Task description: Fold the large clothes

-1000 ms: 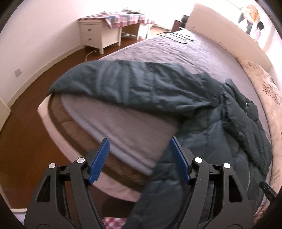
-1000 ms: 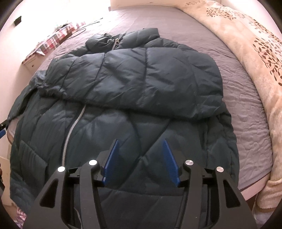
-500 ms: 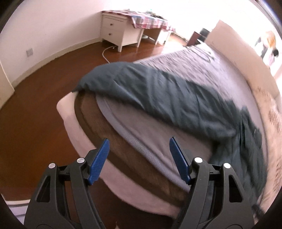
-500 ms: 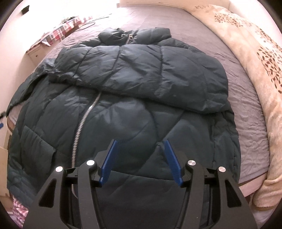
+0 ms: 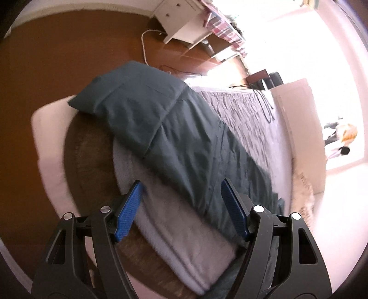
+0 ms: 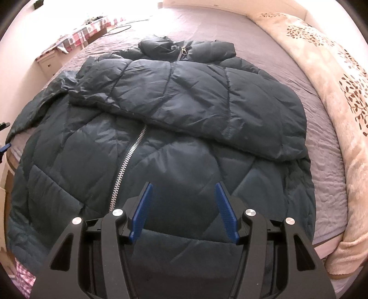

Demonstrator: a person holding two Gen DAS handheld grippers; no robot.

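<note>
The puffer jacket [image 6: 165, 142] has one sleeve [image 6: 195, 103] folded across; the other sleeve [image 5: 147, 108] at 9 o'clock remains. Left gripper [image 5: 184, 207] and right gripper [image 6: 182, 210] are both open, empty.

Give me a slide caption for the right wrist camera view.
Open right gripper hovers over a dark puffer jacket spread on a grey bedspread, one sleeve folded across its chest.

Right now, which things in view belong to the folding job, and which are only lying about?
For the job:
- dark puffer jacket
- its outstretched sleeve
- left gripper, open
- right gripper, open

Lying about:
- beige blanket
- white drawer unit
- black cable
</note>
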